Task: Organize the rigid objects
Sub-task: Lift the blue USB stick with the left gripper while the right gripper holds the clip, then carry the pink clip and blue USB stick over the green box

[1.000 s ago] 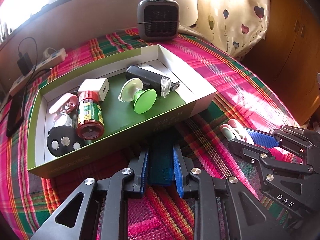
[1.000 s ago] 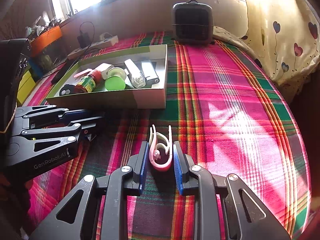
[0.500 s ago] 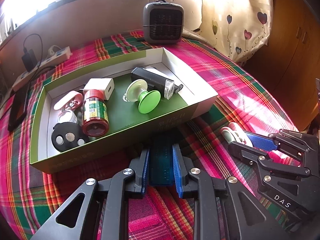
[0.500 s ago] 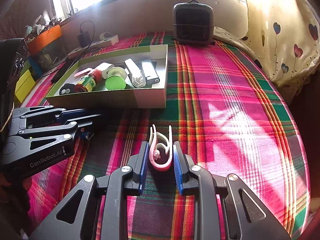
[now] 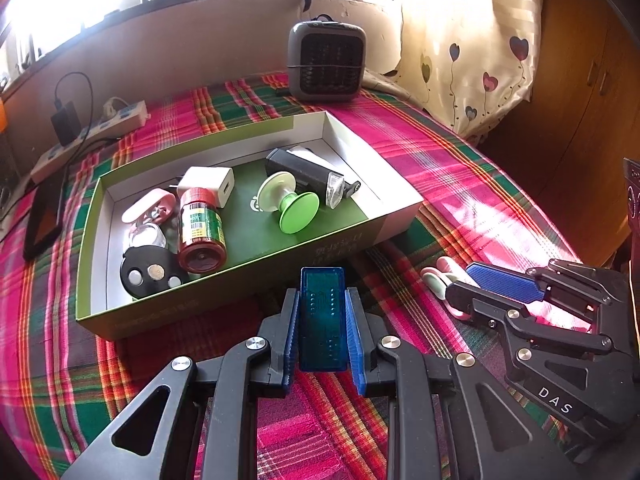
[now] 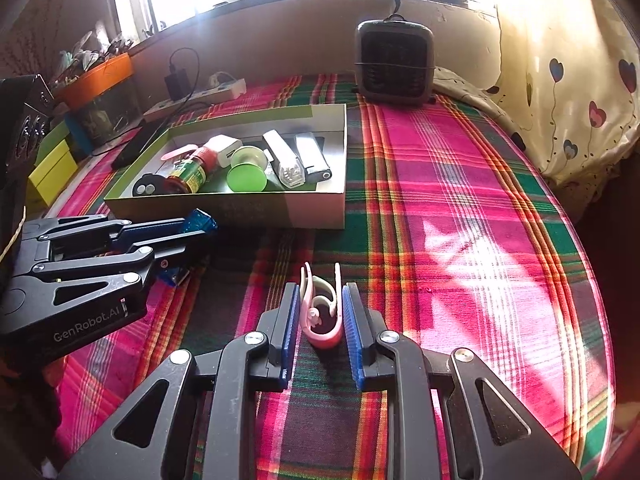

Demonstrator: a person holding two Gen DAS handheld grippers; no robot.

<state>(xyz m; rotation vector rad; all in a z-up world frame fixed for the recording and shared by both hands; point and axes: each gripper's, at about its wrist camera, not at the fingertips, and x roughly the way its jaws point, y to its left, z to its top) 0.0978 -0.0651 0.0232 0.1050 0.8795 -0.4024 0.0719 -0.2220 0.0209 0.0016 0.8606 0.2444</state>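
Blue case (image 5: 322,317) clamped in left gripper (image 5: 322,334), beside green box (image 5: 224,307)

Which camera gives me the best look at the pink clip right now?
The right wrist view: the pink clip sits centred between the right tongs, its whole outline visible. In the left wrist view only its tips show past those tongs.

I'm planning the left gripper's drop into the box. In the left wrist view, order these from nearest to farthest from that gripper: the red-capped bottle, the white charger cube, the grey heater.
Measured from the left gripper:
1. Red-capped bottle, lying in the box's near left part.
2. White charger cube, just behind the bottle, toward the box's back wall.
3. Grey heater, beyond the box, at the cloth's far edge.
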